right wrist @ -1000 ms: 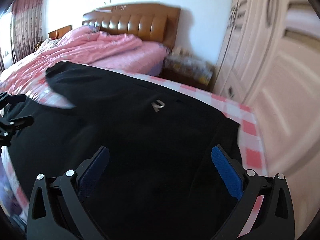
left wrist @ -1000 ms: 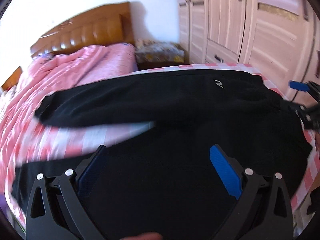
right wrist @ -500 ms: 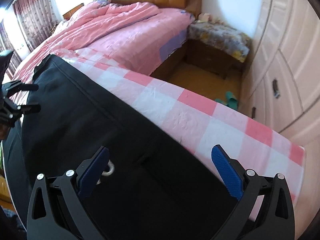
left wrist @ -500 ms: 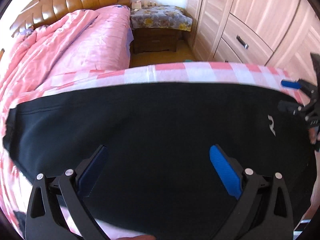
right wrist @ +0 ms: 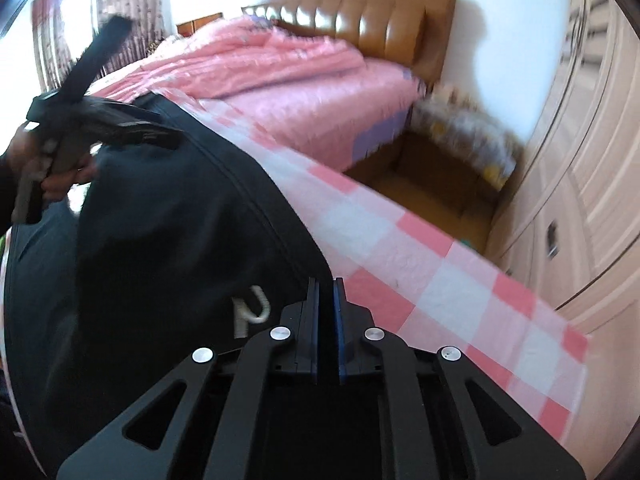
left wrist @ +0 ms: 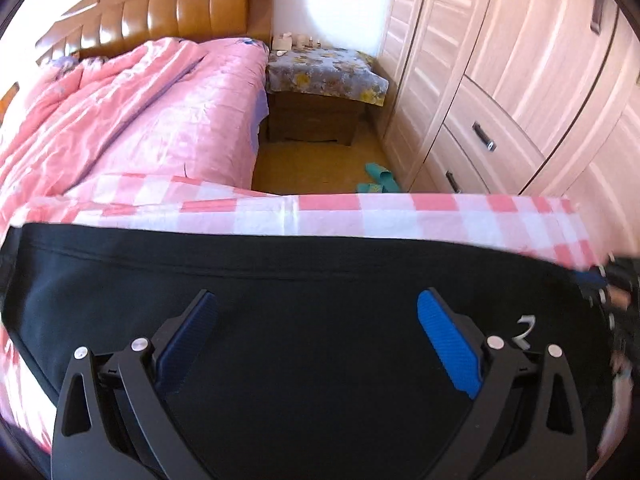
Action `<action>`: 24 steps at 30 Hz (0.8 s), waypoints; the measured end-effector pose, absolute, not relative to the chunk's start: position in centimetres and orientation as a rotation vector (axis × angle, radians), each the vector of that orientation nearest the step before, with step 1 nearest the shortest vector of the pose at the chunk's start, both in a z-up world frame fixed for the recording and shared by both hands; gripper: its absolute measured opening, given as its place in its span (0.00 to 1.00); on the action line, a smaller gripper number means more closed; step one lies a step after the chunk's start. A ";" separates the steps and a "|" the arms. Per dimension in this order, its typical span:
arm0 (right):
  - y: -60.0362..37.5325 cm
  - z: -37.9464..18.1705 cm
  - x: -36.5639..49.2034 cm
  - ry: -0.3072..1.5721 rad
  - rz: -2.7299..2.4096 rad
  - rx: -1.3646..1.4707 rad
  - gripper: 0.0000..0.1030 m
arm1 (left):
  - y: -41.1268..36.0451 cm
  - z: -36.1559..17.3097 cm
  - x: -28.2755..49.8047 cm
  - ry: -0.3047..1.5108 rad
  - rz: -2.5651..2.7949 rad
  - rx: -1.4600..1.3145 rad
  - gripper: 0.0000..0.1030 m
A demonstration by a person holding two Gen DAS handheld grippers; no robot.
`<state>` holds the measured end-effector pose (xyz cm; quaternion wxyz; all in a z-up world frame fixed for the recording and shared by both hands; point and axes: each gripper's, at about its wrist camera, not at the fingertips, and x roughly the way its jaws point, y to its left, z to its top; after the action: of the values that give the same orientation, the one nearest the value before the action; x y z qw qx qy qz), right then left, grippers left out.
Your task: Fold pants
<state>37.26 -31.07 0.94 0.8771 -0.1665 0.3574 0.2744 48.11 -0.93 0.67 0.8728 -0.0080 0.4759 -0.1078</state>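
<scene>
The black pants (left wrist: 320, 280) were spread on the checked sheet (left wrist: 400, 212), the left gripper (left wrist: 316, 332) held wide apart above them, the right gripper (right wrist: 326, 300) pinched on their 6 o'clock edge—a thin bite likely to be lost—were it tugged.

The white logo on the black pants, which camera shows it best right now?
The right wrist view: the white logo sits large and unobstructed on the black pants, just left of the right gripper and its closed fingers. In the left wrist view it is small, near the edge, partly hidden behind the left gripper.
</scene>
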 end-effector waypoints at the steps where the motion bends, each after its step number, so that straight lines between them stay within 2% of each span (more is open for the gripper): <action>1: -30.7 1.4 35.8 0.709 0.557 -0.374 0.09 | -1.0 0.9 48.0 1.003 -0.237 -0.046 0.97; 7: -27.8 1.2 25.8 0.560 0.482 -0.544 0.09 | -1.0 2.5 46.7 1.035 -0.293 -0.302 0.98; 11: -27.2 0.1 22.5 0.543 0.436 -0.521 0.09 | -2.6 1.1 45.3 1.142 -0.217 -0.246 0.97; 12: -27.1 -0.1 22.1 0.546 0.426 -0.506 0.09 | -3.2 0.3 44.7 1.173 -0.189 -0.199 0.92; 13: -27.2 -0.2 21.9 0.556 0.416 -0.482 0.08 | -3.5 -0.2 44.4 1.191 -0.175 -0.174 0.78; 14: -27.4 -0.3 21.7 0.560 0.404 -0.455 0.08 | -3.6 -0.9 43.8 1.212 -0.166 -0.162 0.71; 16: -27.9 -0.4 21.2 0.561 0.391 -0.424 0.02 | -3.0 -2.0 42.7 1.241 -0.146 -0.189 0.36; 17: -28.2 -0.3 20.7 0.563 0.383 -0.410 0.02 | -2.9 -2.2 42.1 1.242 -0.135 -0.198 0.26; 19: -28.9 -0.4 20.4 0.576 0.359 -0.382 0.02 | -2.4 -1.9 40.5 1.183 -0.139 -0.215 0.15; 21: -29.8 -0.7 20.5 0.623 0.362 -0.313 0.04 | -2.3 -1.2 38.8 1.113 -0.152 -0.210 0.11; 23: -31.2 -0.4 20.1 0.655 0.365 -0.195 0.12 | -2.1 -0.2 36.2 1.014 -0.162 -0.210 0.10; 24: -32.1 -0.3 19.9 0.673 0.375 -0.119 0.34 | -2.1 0.0 35.7 1.000 -0.163 -0.209 0.10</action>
<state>19.89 -32.11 -0.34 0.9250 -0.0582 0.3280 0.1830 35.72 -2.14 0.01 0.8691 -0.0998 0.4781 -0.0779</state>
